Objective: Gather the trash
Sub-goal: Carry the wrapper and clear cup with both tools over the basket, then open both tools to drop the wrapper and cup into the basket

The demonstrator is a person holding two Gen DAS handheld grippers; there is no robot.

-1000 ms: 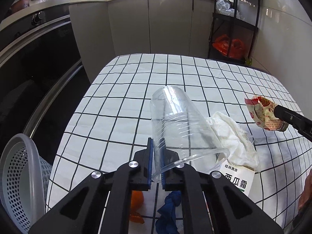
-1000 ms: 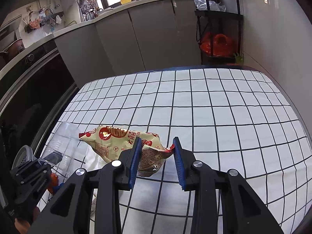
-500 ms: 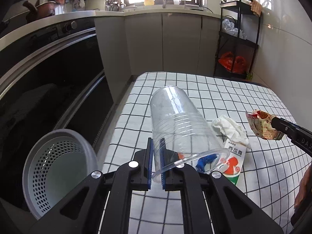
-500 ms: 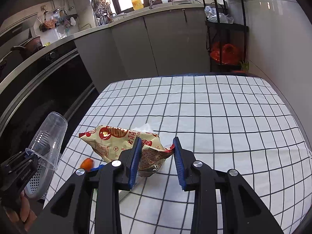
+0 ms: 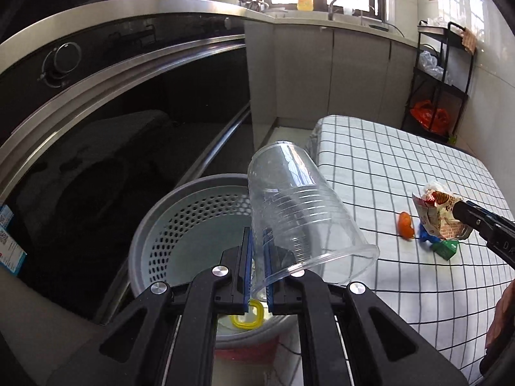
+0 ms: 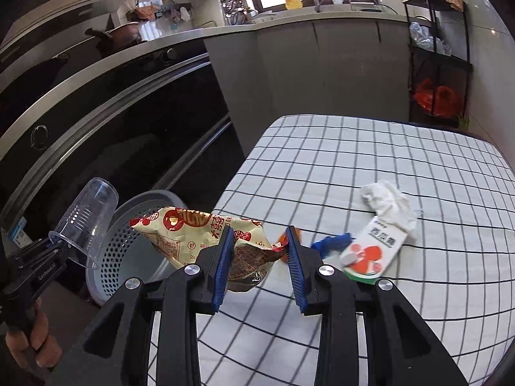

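**Operator:** Two pieces of trash are in transit. What has changed over the last second, reading left to right?

**Technician:** In the left wrist view, the grey perforated waste basket (image 5: pixel 180 225) has gone from a sliver at the lower left edge to filling the lower centre of the frame. The left gripper (image 5: pixel 257 270) is closed tight on the rim wall of the clear plastic cup (image 5: pixel 296 212), one pad inside and one outside. The cup lies tilted, base toward the upper centre, and now hangs above the basket opening instead of above the checked tabletop (image 5: pixel 402 167).

**Operator:** And the right side?

**Technician:** The right gripper (image 6: pixel 259 267) is partly closed on the crumpled snack wrapper (image 6: pixel 206 238), with the same jaw gap as a second ago. The bulk of the wrapper sticks out to the left of the pads. In the right wrist view the basket (image 6: pixel 128 241) has come into sight at centre left, and the wrapper overlaps its near rim.

**Operator:** What remains on the tabletop?

**Technician:** At right of the right wrist view: an orange scrap (image 6: pixel 291 236), a blue scrap (image 6: pixel 331 243), a small printed carton (image 6: pixel 373 251) and a white crumpled tissue (image 6: pixel 389 202). None is held.

**Operator:** Meaning for the task?

**Technician:** Both carries appear near their drop point. The cup looks ready for release, while the wrapper probably needs a further shift toward the basket centre. Four items are left to collect.
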